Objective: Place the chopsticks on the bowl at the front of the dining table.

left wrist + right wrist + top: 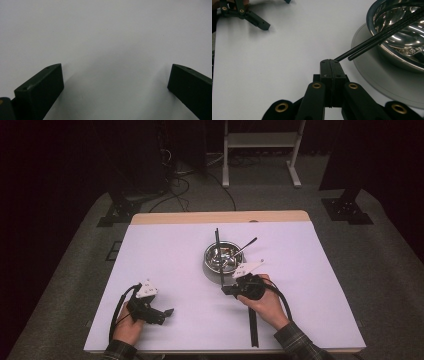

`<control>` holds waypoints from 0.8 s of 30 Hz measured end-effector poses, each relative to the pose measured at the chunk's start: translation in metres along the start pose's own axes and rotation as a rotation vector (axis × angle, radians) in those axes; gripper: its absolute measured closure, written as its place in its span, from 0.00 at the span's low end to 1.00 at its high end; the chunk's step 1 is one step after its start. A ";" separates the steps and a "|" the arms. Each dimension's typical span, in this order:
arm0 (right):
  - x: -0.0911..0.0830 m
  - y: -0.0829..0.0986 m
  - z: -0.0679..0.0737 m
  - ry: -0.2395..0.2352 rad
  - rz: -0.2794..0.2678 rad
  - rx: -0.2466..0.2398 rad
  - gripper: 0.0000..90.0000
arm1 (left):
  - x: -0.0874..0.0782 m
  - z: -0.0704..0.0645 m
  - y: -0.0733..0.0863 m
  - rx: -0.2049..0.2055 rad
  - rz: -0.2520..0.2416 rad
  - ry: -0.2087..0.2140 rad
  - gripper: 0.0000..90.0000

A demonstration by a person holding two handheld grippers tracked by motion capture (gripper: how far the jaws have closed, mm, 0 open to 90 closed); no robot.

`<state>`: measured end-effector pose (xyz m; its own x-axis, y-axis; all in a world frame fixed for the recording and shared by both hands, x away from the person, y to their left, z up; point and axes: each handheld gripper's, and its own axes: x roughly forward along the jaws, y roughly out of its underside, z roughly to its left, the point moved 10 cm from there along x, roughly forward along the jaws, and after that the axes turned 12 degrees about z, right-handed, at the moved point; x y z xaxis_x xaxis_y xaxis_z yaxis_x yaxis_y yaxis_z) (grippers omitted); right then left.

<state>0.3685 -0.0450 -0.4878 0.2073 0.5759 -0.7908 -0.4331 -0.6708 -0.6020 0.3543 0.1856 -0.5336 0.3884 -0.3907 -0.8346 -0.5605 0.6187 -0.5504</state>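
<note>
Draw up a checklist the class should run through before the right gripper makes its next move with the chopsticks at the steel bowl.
1. Right gripper shut: ok, jaws pressed together.
2. Grip on both black chopsticks: cannot tell; one runs to the jaw tips, the other ends just beside them.
3. Chopsticks rest across the steel bowl: ok.
4. Bowl seated on the grey plate: ok, upright.
5. Spoon leaning in the bowl: not ok, it sits near the chopsticks.
6. Left gripper out of the way: ok, open over bare table.

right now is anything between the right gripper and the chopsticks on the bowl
No. The right gripper is shut with its tips beside the near ends of the chopsticks, which lie across the steel bowl; whether it pinches one isn't clear.
</note>
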 end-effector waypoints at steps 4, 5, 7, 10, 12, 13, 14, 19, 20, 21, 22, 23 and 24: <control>0.001 -0.004 -0.003 0.005 -0.003 0.006 0.99 | 0.000 0.000 0.000 0.000 0.000 0.000 0.00; 0.001 -0.004 -0.003 0.005 -0.003 0.005 0.99 | 0.000 0.000 0.000 0.000 0.000 0.000 0.00; 0.001 -0.005 -0.005 0.006 -0.002 0.012 0.99 | 0.000 0.000 0.000 0.000 -0.001 0.000 0.00; 0.002 -0.006 -0.007 0.011 -0.003 0.018 0.99 | 0.000 0.000 0.000 -0.002 -0.002 0.000 0.00; 0.003 -0.006 -0.010 0.016 0.000 0.020 0.99 | 0.000 0.000 0.000 -0.002 -0.002 0.000 0.00; 0.003 -0.006 -0.010 0.015 -0.001 0.023 0.99 | 0.000 0.000 0.000 -0.002 -0.001 0.000 0.00; 0.003 -0.006 -0.011 0.016 0.000 0.024 0.99 | 0.000 0.000 0.000 -0.002 -0.002 0.000 0.00; 0.003 -0.005 -0.011 0.017 0.001 0.025 0.99 | 0.000 0.000 0.000 -0.002 -0.002 0.000 0.00; 0.002 -0.005 -0.010 0.016 0.000 0.025 0.99 | 0.000 0.000 0.000 -0.002 -0.002 0.000 0.00; 0.002 -0.005 -0.010 0.015 0.000 0.024 0.99 | 0.000 0.000 0.000 -0.002 -0.003 0.000 0.00; 0.001 -0.005 -0.009 0.013 -0.006 0.020 0.98 | 0.000 0.000 0.000 -0.002 -0.003 0.000 0.00; 0.000 -0.004 -0.009 0.011 -0.006 0.021 0.98 | 0.000 0.000 0.000 0.000 -0.002 -0.001 0.00; -0.001 -0.003 -0.008 0.010 -0.005 0.020 0.97 | 0.000 0.000 0.000 0.000 -0.002 -0.001 0.00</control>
<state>0.3768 -0.0468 -0.4863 0.2185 0.5746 -0.7887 -0.4493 -0.6582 -0.6040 0.3543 0.1855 -0.5336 0.3898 -0.3911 -0.8337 -0.5602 0.6179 -0.5518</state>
